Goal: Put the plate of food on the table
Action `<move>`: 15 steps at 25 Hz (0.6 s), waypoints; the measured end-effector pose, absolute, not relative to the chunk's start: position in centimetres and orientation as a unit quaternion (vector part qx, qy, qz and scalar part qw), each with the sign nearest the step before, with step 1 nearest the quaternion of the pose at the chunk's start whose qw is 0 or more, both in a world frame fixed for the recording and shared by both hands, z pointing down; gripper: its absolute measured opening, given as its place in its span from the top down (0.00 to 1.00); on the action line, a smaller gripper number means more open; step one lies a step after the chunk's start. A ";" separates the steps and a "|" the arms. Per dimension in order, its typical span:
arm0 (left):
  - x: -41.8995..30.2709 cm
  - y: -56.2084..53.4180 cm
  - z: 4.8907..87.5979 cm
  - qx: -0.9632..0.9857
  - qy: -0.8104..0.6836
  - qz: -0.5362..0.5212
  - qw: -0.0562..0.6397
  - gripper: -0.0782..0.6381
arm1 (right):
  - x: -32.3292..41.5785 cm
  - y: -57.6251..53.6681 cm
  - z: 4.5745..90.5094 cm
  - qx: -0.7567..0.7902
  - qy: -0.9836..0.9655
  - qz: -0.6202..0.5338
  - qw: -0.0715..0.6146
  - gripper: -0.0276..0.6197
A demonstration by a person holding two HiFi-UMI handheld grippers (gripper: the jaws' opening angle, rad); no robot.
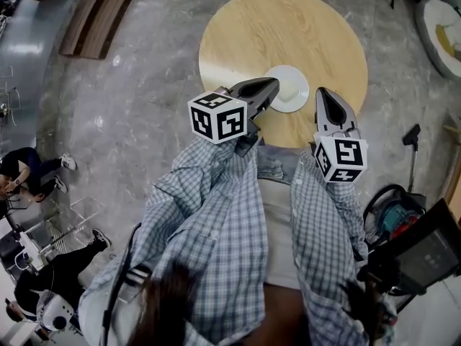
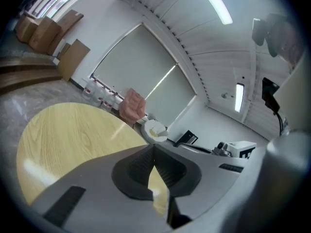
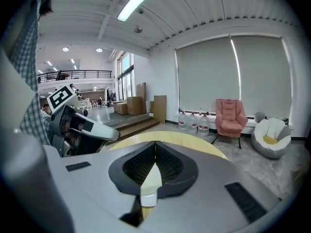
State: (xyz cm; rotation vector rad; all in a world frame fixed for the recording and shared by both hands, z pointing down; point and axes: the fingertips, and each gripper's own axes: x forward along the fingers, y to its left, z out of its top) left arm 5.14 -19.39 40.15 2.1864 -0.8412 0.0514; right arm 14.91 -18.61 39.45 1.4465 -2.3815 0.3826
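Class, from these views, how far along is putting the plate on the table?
Done: the white plate rests on the table near its edge. In hand: nothing; left gripper and right gripper are shut, empty. Left: apparently nothing; any food on it is unclear.

- In the head view, the left gripper [image 1: 272,85] covers the left edge of the plate [image 1: 294,86]. Whether food lies on the plate is too small to tell.
- The near rim of the table [image 1: 245,34] is hidden behind the left gripper, the right gripper [image 1: 322,96] and the checked sleeves [image 1: 216,215].
- In each gripper view, the gripper's own body blocks the table's near part.
- The head view's right edge cuts off a white beanbag [image 1: 441,31].
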 end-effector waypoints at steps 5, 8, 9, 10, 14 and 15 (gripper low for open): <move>5.8 -19.4 39.9 0.870 -0.326 0.034 0.368 0.88 | 15.0 -18.9 39.7 0.504 -0.837 0.139 0.161 0.95; 6.1 -19.2 39.7 0.876 -0.319 0.037 0.358 0.88 | 14.7 -18.9 39.9 0.500 -0.839 0.143 0.160 0.95; 6.2 -19.1 39.6 0.878 -0.318 0.036 0.356 0.88 | 14.6 -18.9 40.0 0.497 -0.840 0.143 0.162 0.95; 6.2 -19.1 39.6 0.879 -0.317 0.036 0.354 0.88 | 14.5 -18.8 40.1 0.495 -0.841 0.143 0.165 0.95; 6.4 -18.9 39.9 0.881 -0.313 0.039 0.354 0.88 | 14.2 -18.5 40.8 0.485 -0.843 0.137 0.189 0.95; 6.5 -18.9 39.9 0.881 -0.311 0.040 0.354 0.88 | 14.1 -18.4 40.9 0.483 -0.843 0.135 0.192 0.95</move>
